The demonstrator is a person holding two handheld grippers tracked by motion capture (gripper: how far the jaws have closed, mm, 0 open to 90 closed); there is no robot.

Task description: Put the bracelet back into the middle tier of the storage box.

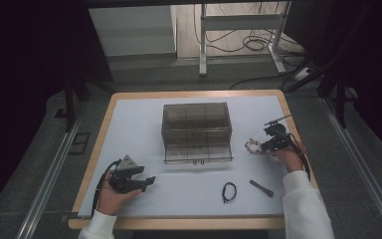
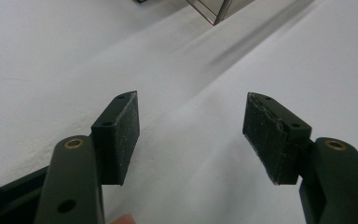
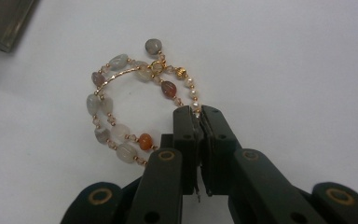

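**Right hand-held gripper pinches a beaded bracelet beside the clear box**

In the high view, the right hand-held gripper (image 1: 264, 146) sits at the right of the frame, just right of the smoky clear box (image 1: 196, 130) that stands in the middle of the white counter (image 1: 129, 124). Its jaws are closed tight on a beaded bracelet (image 1: 253, 148), which hangs out toward the box. In the right gripper view the bracelet (image 3: 130, 105) fills the centre: two strands of grey, white and orange stones on gold links, with the small pearl end caught between the pads of the right hand-held gripper (image 3: 199, 114); a corner of the box (image 3: 4, 21) shows at upper left.

The left hand-held gripper (image 1: 148, 180) rests at lower left of the high view, well apart from the box. In the left gripper view its jaws stand wide with nothing between them, over bare counter.

A black loop (image 1: 229, 191) and a dark stick-like thing (image 1: 261, 188) lie at the lower right of centre.
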